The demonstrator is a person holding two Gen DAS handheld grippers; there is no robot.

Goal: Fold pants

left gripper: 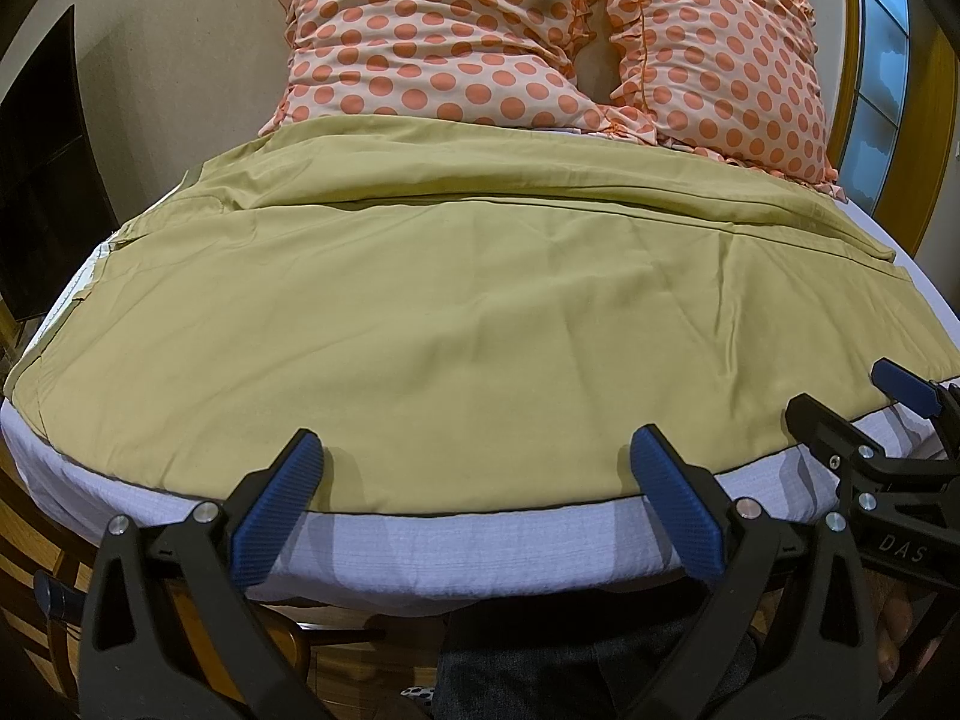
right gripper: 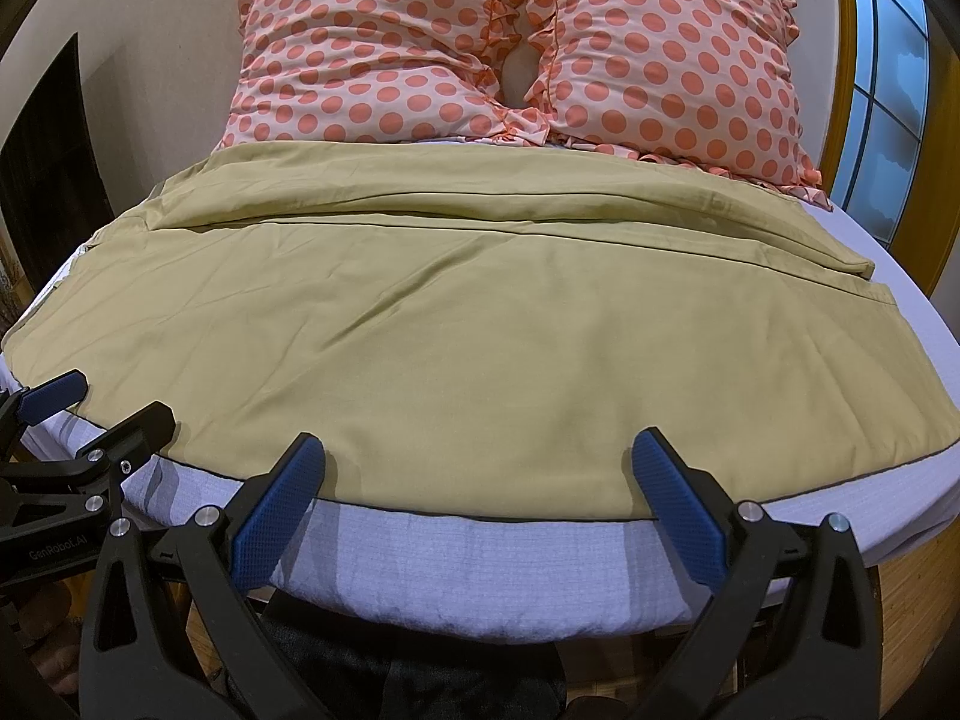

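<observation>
Olive-tan pants (left gripper: 456, 312) lie spread flat across the bed, legs side by side, running left to right; they also show in the right wrist view (right gripper: 480, 324). My left gripper (left gripper: 474, 450) is open and empty, its blue pads just over the pants' near edge. My right gripper (right gripper: 480, 450) is open and empty at the same near edge, further right. The right gripper shows in the left wrist view (left gripper: 846, 396), and the left gripper shows in the right wrist view (right gripper: 108, 402).
A bed with a pale lilac sheet (left gripper: 456, 546) carries the pants. Two pink pillows with orange dots (left gripper: 540, 36) lean at the far side against the wall. A window (right gripper: 888, 90) is at the right, a dark panel (left gripper: 48, 168) at the left.
</observation>
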